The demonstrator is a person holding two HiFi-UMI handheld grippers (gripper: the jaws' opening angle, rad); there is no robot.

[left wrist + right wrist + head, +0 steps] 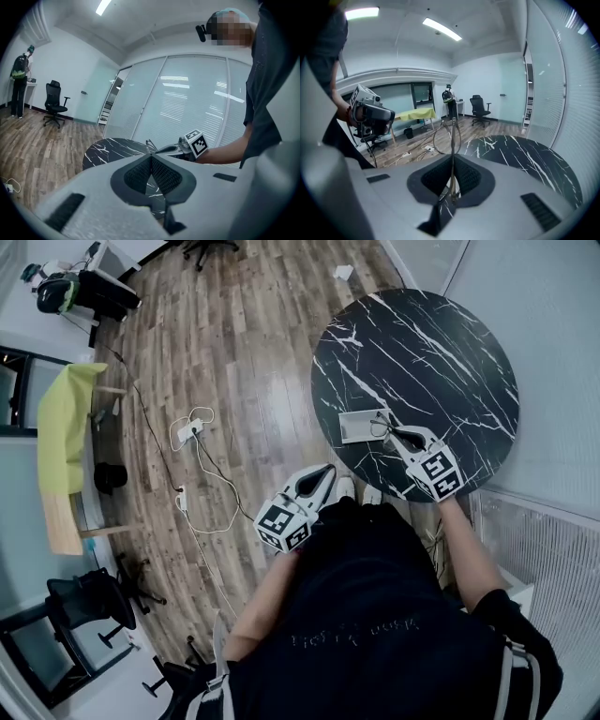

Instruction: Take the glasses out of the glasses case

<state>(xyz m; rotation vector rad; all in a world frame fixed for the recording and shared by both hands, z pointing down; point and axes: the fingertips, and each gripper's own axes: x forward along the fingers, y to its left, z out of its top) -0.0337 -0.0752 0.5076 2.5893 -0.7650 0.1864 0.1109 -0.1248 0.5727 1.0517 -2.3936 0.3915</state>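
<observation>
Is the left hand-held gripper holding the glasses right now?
No, the left hand-held gripper is shut on nothing; the glasses are pinched in the right hand-held gripper.

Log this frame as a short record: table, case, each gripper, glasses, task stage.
table: round, black marble-patterned top
glasses case: pale, lying on the table near its front edge
left gripper: jaws together, nothing between them, beside the table and over the floor
right gripper: jaws shut on the glasses, tips at the case
glasses: thin wire frame, standing up between the jaws, raised above the tabletop
task stage: glasses gripped and apparently lifted out of the case
</observation>
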